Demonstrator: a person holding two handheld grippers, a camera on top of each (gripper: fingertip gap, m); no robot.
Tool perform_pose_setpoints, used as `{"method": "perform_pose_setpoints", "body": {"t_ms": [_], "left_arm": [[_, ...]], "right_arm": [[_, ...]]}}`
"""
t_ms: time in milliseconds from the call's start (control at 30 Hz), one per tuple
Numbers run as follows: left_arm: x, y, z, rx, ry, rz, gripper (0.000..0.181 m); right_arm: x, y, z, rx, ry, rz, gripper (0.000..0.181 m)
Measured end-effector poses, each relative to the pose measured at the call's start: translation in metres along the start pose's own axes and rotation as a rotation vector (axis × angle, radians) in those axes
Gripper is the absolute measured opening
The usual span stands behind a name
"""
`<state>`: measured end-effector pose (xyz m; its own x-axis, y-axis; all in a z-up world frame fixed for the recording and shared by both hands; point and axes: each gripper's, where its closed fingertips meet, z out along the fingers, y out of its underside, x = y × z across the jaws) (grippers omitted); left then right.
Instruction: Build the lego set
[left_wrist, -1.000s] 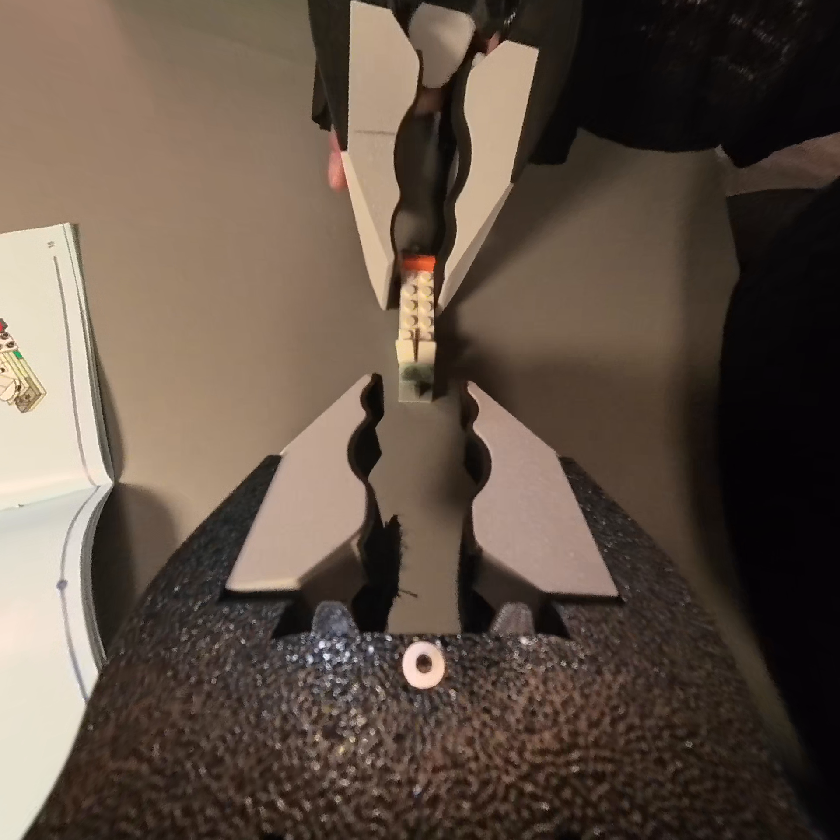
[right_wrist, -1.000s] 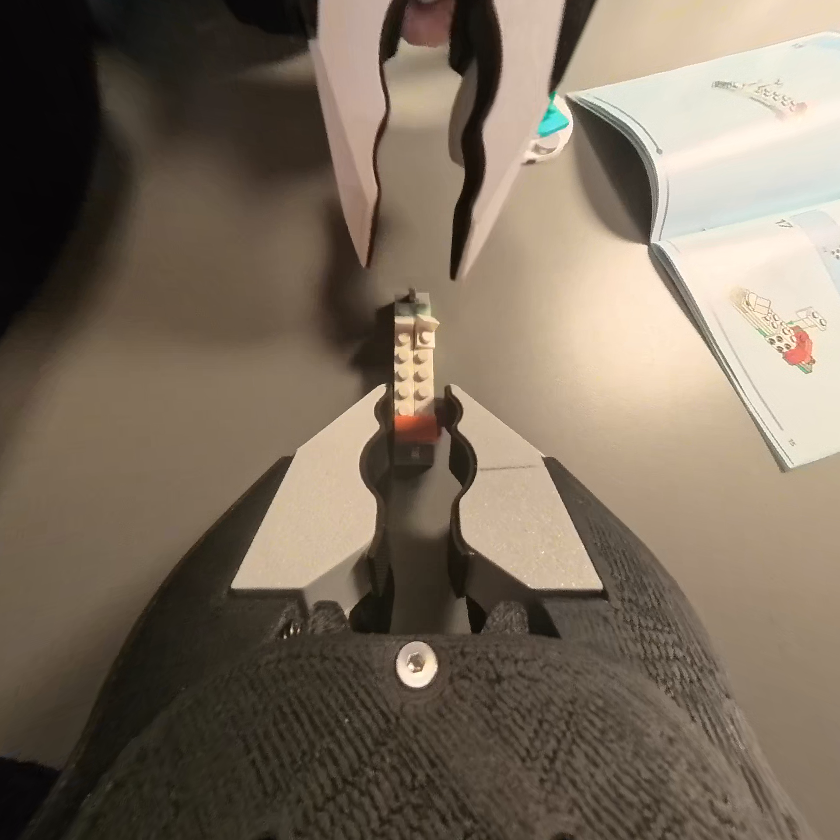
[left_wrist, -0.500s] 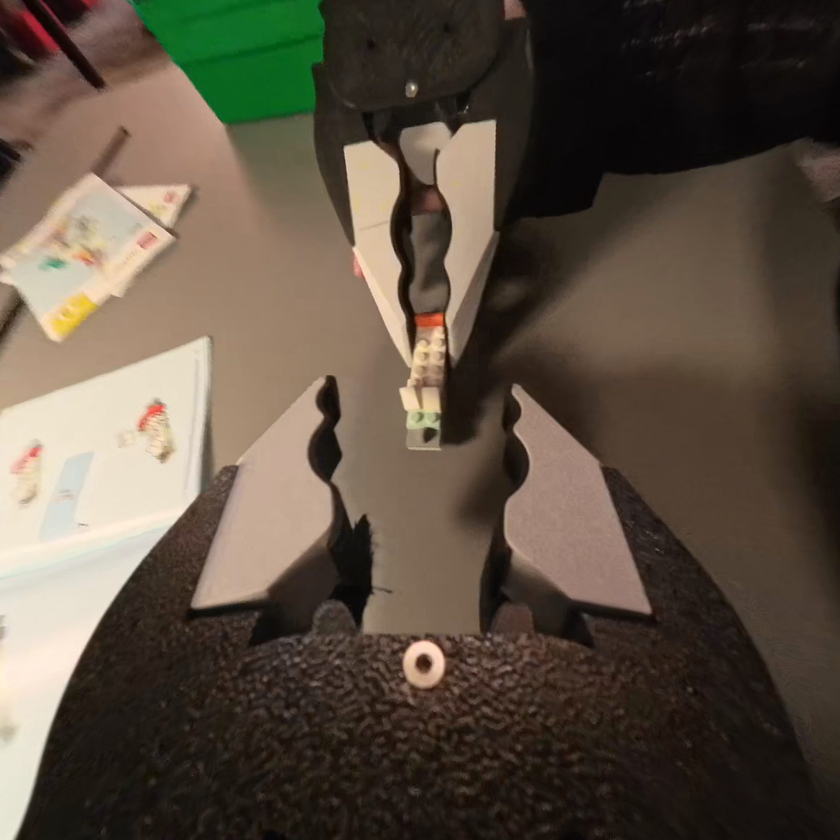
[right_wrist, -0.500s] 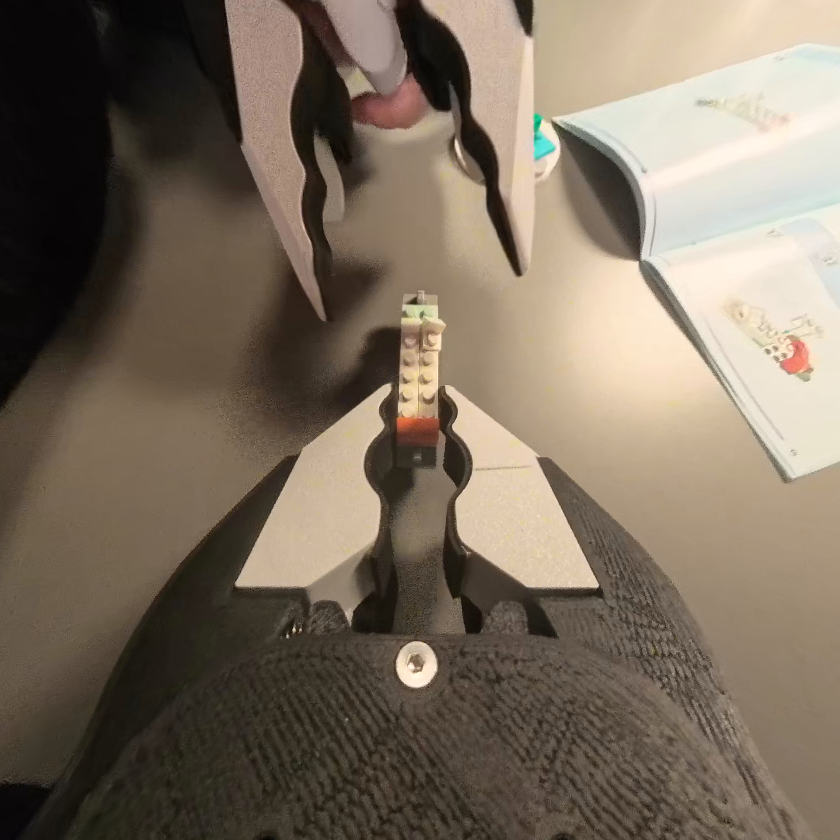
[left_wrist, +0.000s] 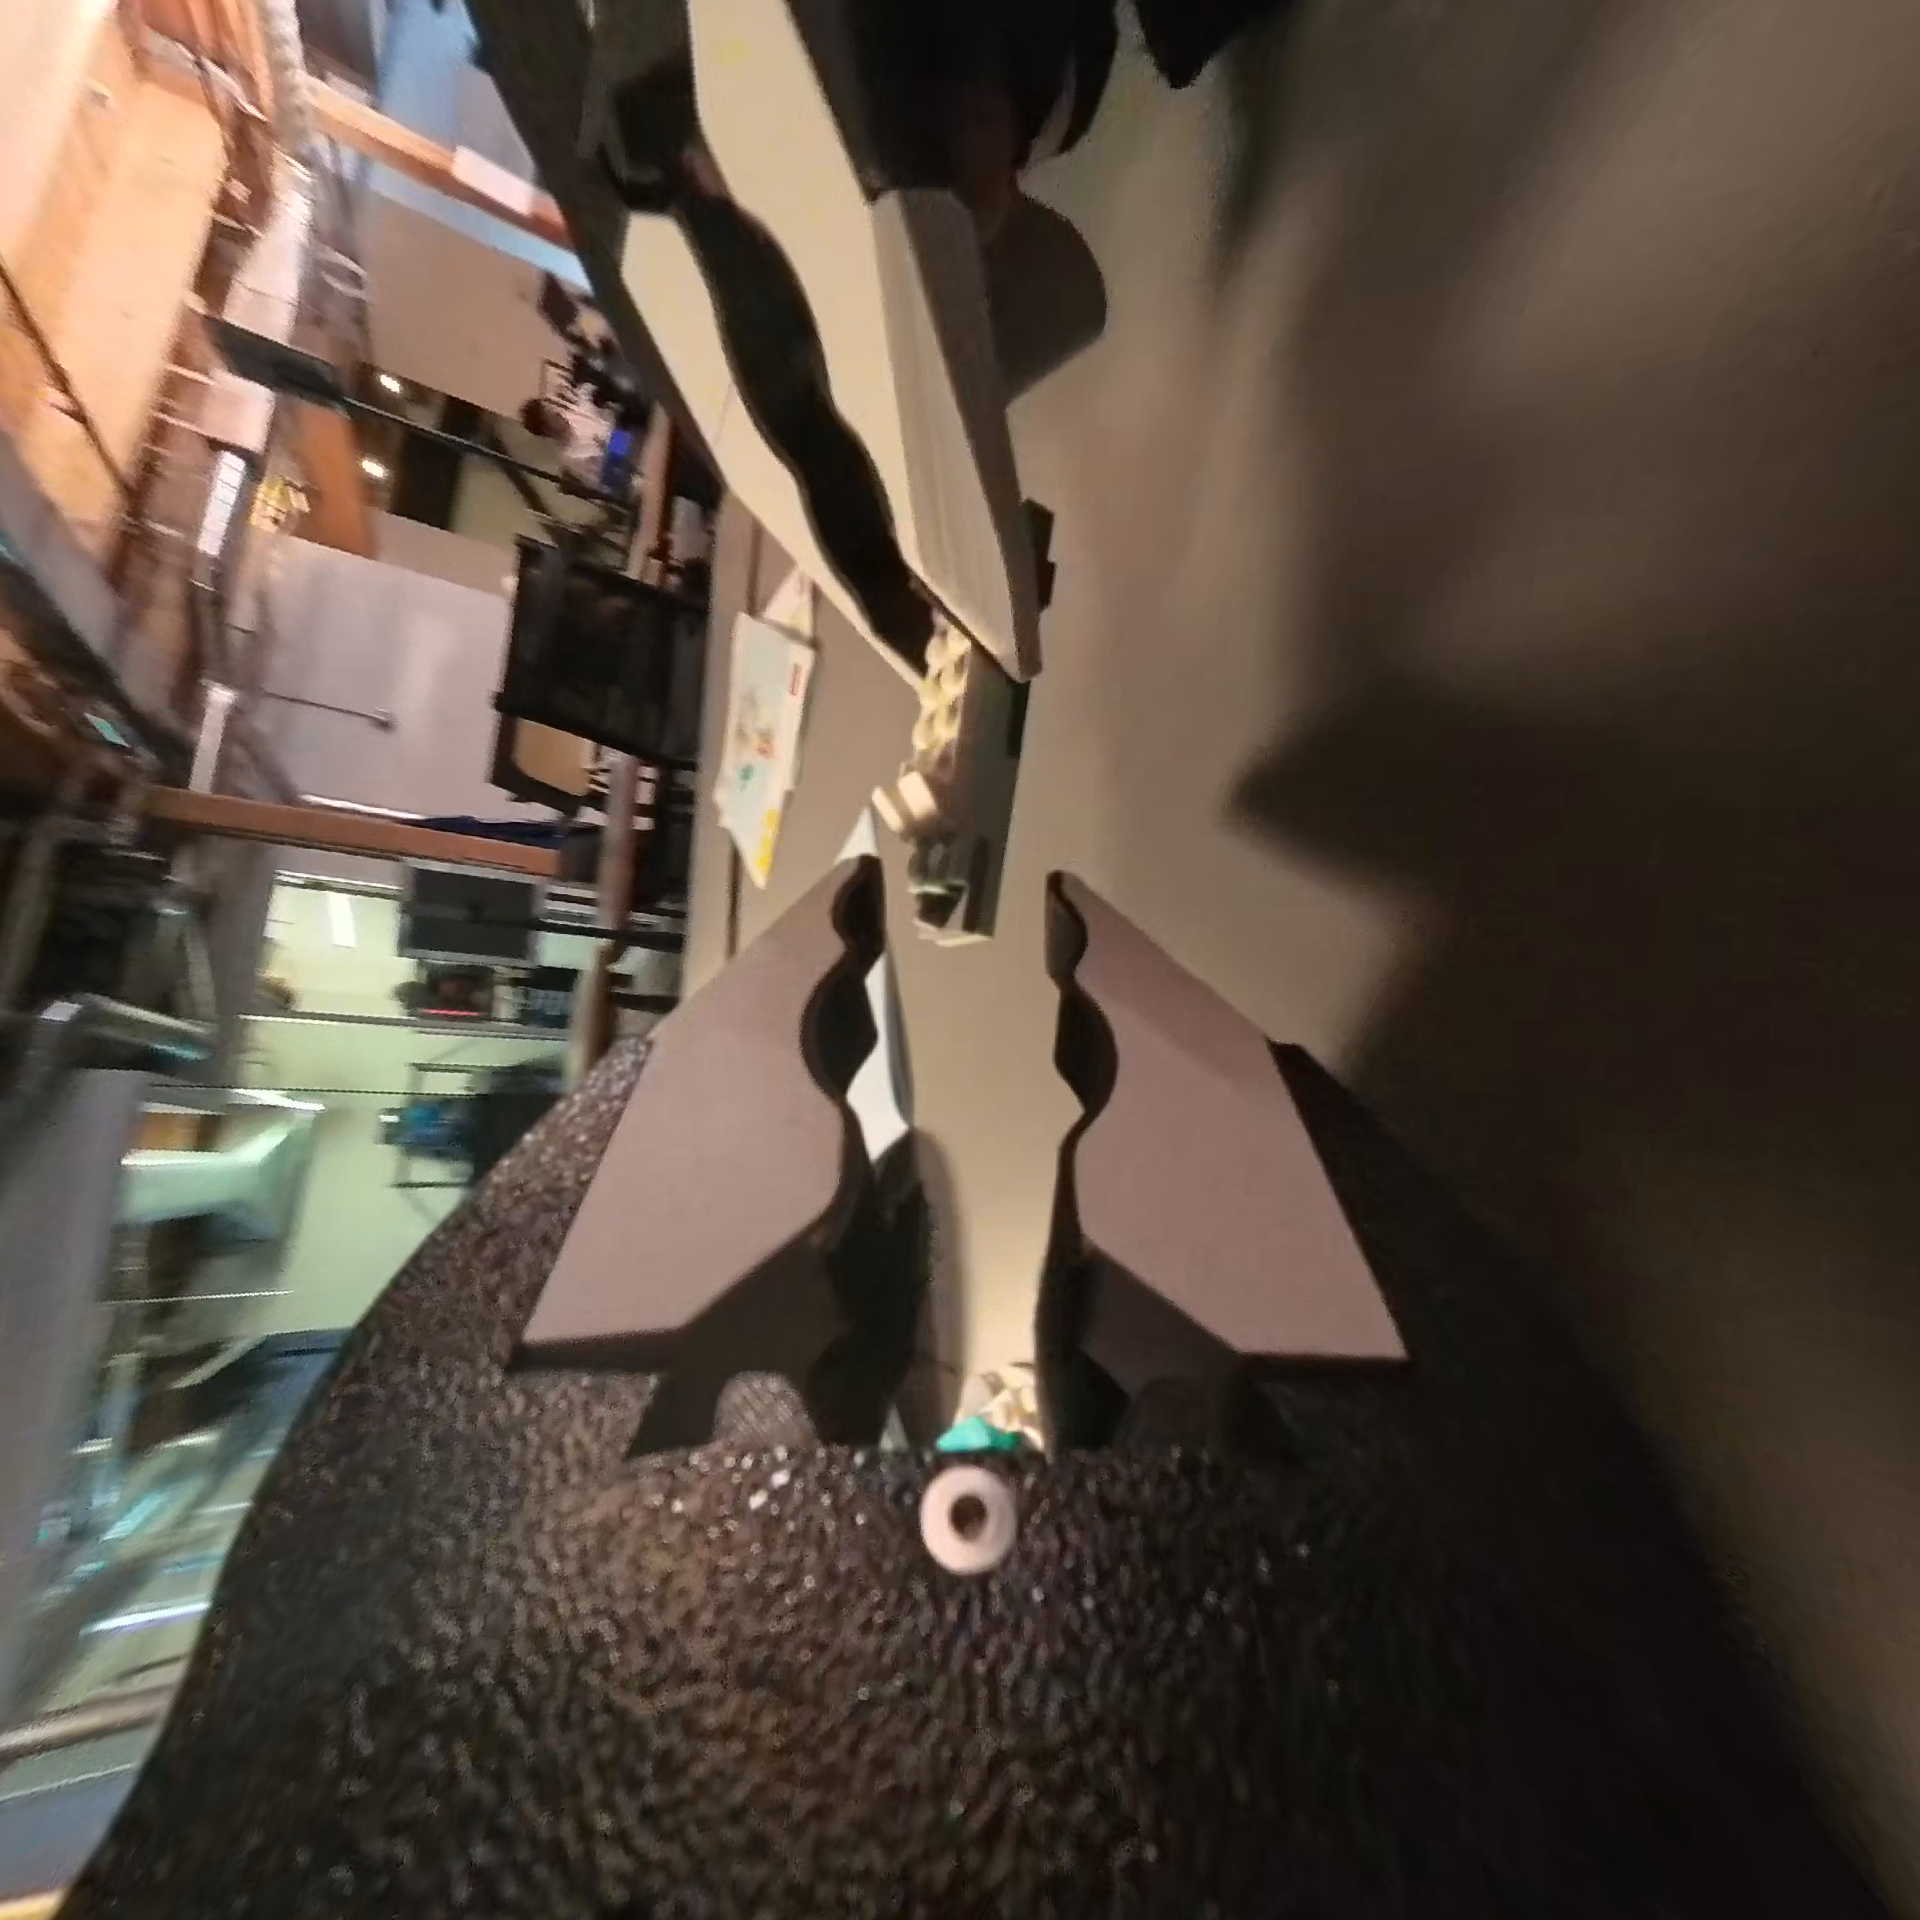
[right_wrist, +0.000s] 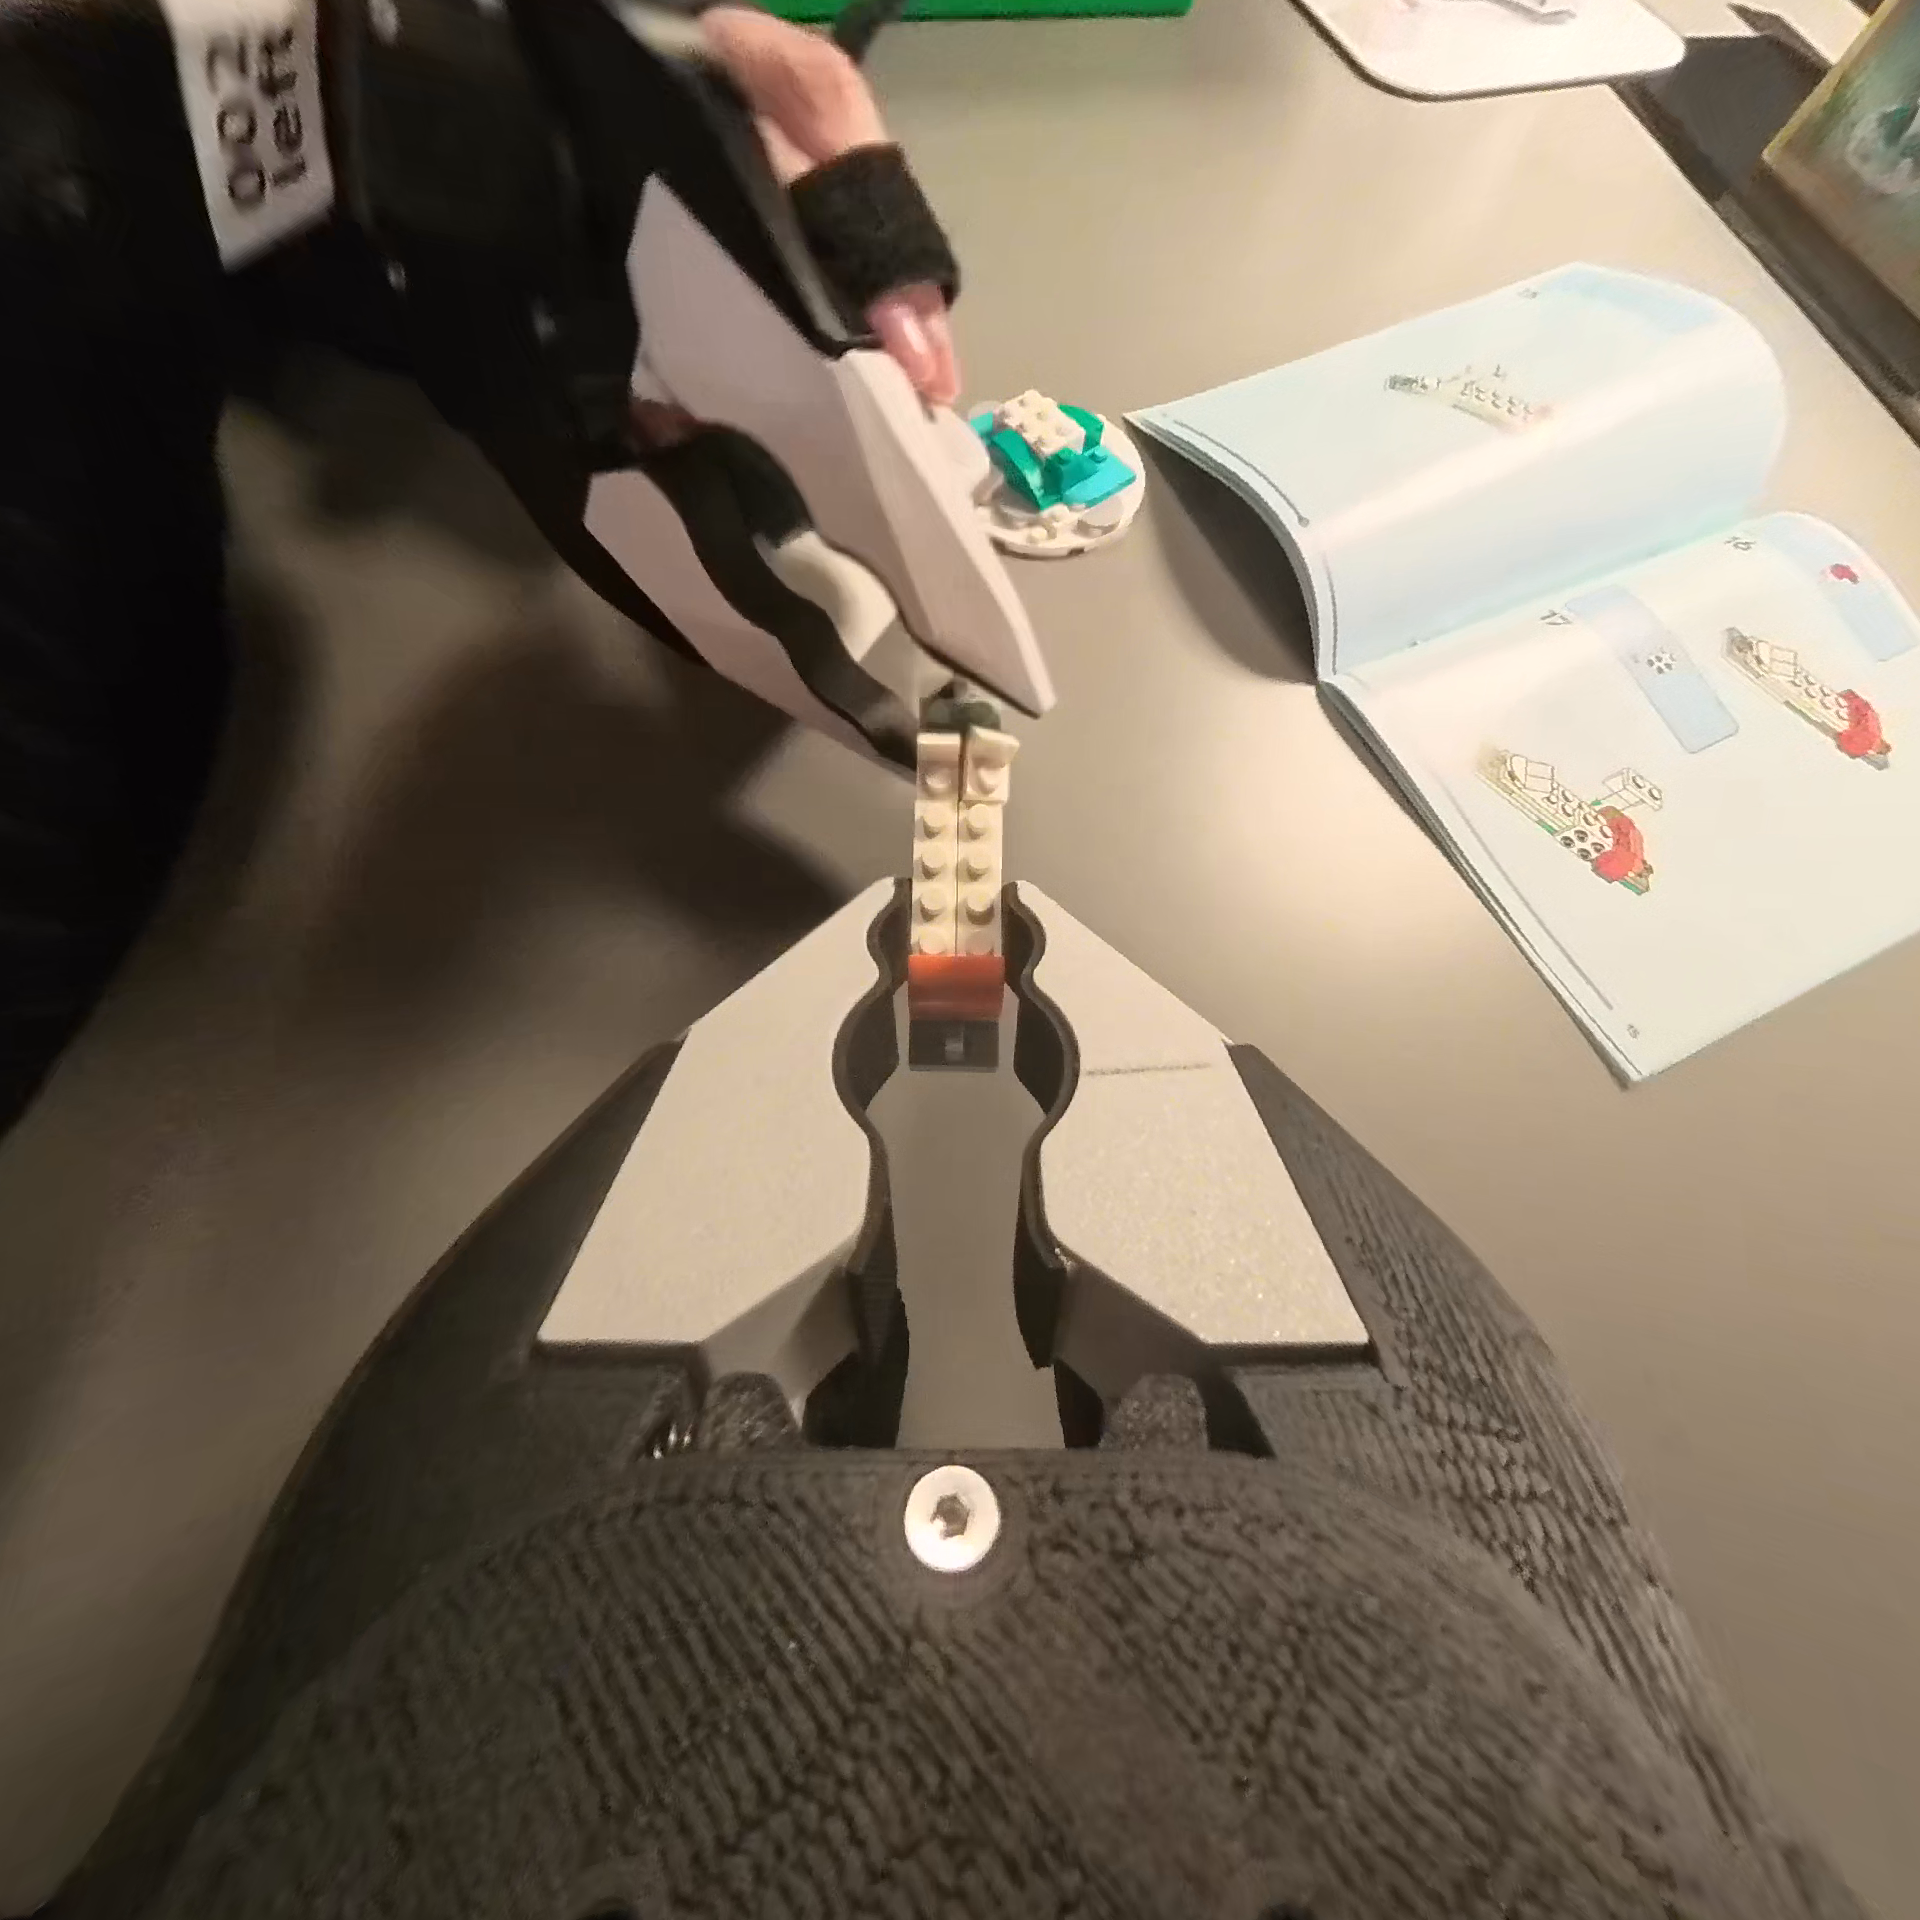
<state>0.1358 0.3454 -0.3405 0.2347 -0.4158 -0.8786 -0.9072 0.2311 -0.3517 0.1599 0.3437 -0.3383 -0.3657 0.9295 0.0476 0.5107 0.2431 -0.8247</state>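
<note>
The right tongs (right_wrist: 954, 935) are clamped on the red end of one long cream lego strip (right_wrist: 958, 831), held above the desk (right_wrist: 1247, 935). The left tongs (left_wrist: 961, 904), jaws apart and empty, flank its far tip. One teal-and-white lego model (right_wrist: 1049, 457) and one open instruction booklet (right_wrist: 1558, 644) lie toward the far edge.

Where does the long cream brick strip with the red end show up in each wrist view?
Left wrist view: the brick strip sits just above centre, seen edge-on, its far end in the right claw.
Right wrist view: the strip runs up the centre from the right claw, red end nearest the camera.
Shared landmark: the small teal and white model, glimpsed low between the left claw's fingers.
</note>
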Motion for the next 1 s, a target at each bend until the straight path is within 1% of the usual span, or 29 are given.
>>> {"method": "perform_pose_setpoints", "body": {"t_ms": [133, 233, 367, 600, 700, 767, 833, 900, 1000], "left_arm": [[-0.006, 0.004, 0.002, -0.034, -0.086, 0.118, 0.013], [-0.007, 0.004, 0.002, -0.037, -0.114, 0.166, 0.014], [-0.012, 0.002, 0.0, -0.029, -0.151, 0.173, 0.012], [-0.012, 0.001, 0.0, -0.042, -0.169, 0.237, 0.011], [-0.014, 0.002, -0.001, -0.053, -0.18, 0.243, 0.011], [-0.016, 0.002, -0.001, -0.061, -0.186, 0.235, 0.011], [-0.018, 0.003, -0.002, -0.072, -0.193, 0.226, 0.01], [-0.022, 0.007, -0.002, -0.086, -0.204, 0.21, 0.01], [-0.029, 0.013, -0.003, -0.108, -0.216, 0.177, 0.01]], "right_arm": [[0.0, -0.001, -0.001, 0.004, -0.008, 0.027, 0.015], [0.002, -0.002, -0.002, 0.006, -0.004, 0.033, 0.015], [0.003, -0.006, -0.004, 0.016, 0.012, 0.025, 0.015], [0.004, -0.006, -0.003, 0.0, 0.031, -0.003, 0.015], [0.006, -0.008, -0.004, 0.009, 0.062, -0.031, 0.016], [0.009, -0.01, -0.006, 0.011, 0.1, -0.061, 0.019], [0.012, -0.014, -0.011, 0.021, 0.144, -0.095, 0.032], [0.014, -0.025, -0.015, 0.054, 0.205, -0.16, 0.042], [0.014, -0.045, -0.015, 0.068, 0.369, -0.415, 0.042]]}}
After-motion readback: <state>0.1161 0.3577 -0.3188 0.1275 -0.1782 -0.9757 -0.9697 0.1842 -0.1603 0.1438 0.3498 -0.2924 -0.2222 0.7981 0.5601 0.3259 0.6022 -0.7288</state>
